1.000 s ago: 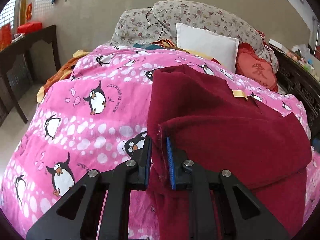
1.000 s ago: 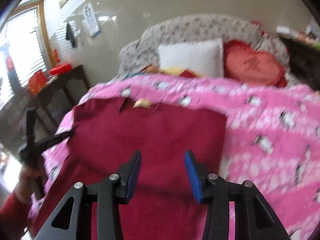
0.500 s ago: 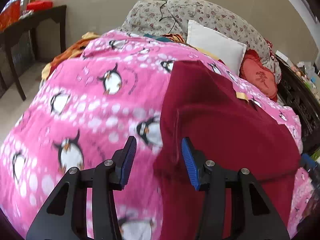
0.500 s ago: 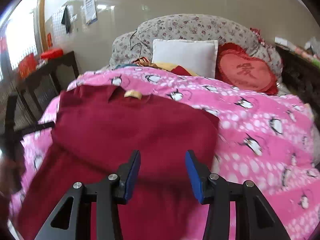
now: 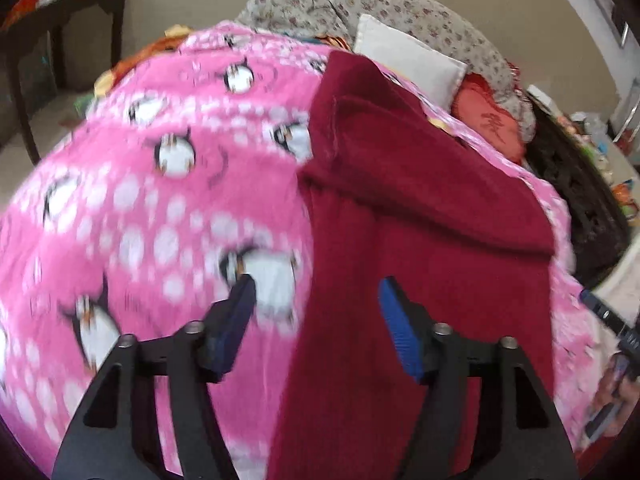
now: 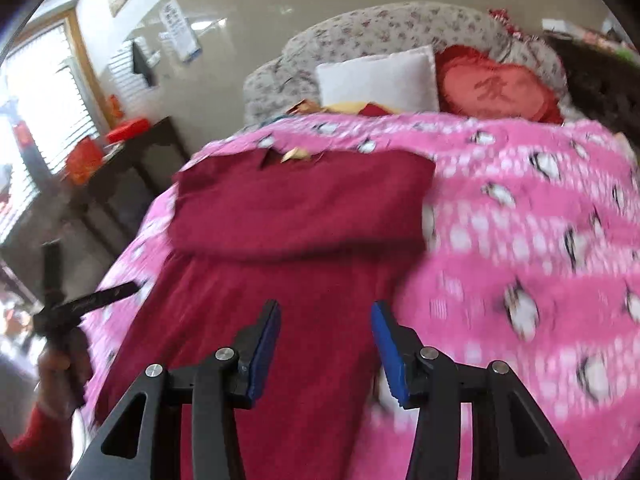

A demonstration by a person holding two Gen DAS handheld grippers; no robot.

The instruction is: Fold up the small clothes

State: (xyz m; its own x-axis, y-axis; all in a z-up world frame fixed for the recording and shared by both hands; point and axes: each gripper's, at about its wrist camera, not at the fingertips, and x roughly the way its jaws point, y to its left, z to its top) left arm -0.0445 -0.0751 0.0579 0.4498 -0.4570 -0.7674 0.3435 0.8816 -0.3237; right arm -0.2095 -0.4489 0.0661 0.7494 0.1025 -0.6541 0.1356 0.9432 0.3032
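A dark red garment (image 5: 420, 216) lies on the pink penguin blanket (image 5: 160, 208), with its upper part folded down into a thick band across the middle. It also shows in the right wrist view (image 6: 296, 208), with a small yellow tag at its far edge. My left gripper (image 5: 316, 300) is open and empty above the garment's left edge. My right gripper (image 6: 325, 320) is open and empty above the garment's lower right part. The left gripper (image 6: 80, 304) appears at the left of the right wrist view.
A white pillow (image 6: 380, 76), a red heart cushion (image 6: 496, 88) and a floral cover (image 5: 360, 0) lie at the bed's head. A dark wooden table (image 5: 60, 12) stands left of the bed. Dark carved furniture (image 5: 580, 208) stands on the right.
My left gripper has let go of the garment's edge, opened wide and drawn back. The garment's folded part now lies flat. My right gripper stayed open and shifted slightly.
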